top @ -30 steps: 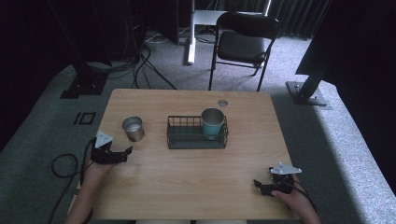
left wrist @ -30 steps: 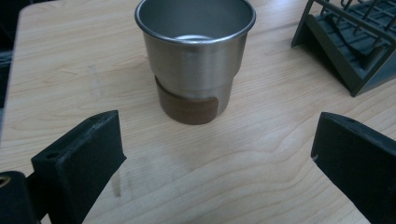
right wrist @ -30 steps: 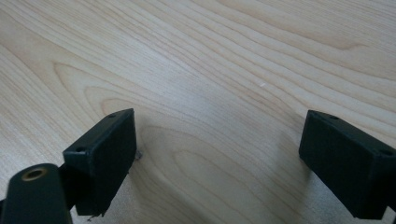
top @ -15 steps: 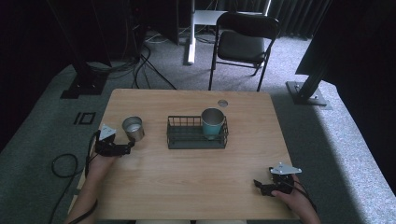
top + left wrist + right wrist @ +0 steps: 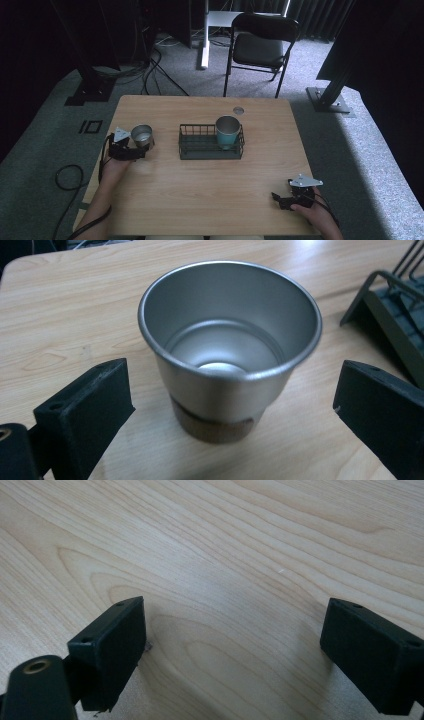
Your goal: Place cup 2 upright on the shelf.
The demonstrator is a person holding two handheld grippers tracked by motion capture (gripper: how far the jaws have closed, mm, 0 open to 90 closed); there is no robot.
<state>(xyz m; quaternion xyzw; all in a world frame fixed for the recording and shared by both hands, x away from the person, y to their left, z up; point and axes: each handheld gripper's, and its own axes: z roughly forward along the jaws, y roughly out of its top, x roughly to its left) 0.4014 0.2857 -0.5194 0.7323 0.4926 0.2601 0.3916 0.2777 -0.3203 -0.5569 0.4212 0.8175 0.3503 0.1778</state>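
Left tool (image 5: pixel 227 405) moved up to steel cup (image 5: pixel 230 347) — jaws wide, untouched

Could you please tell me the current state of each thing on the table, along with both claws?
Steel cup: upright, empty, on the table between the left claw's jaws, not yet gripped.
Teal cup: upright in the right end of the wire basket.
Wire basket: flat on the table, left part empty.
Left claw: open, jaws either side of the steel cup.
Right claw: open, holding nothing, low over bare table.
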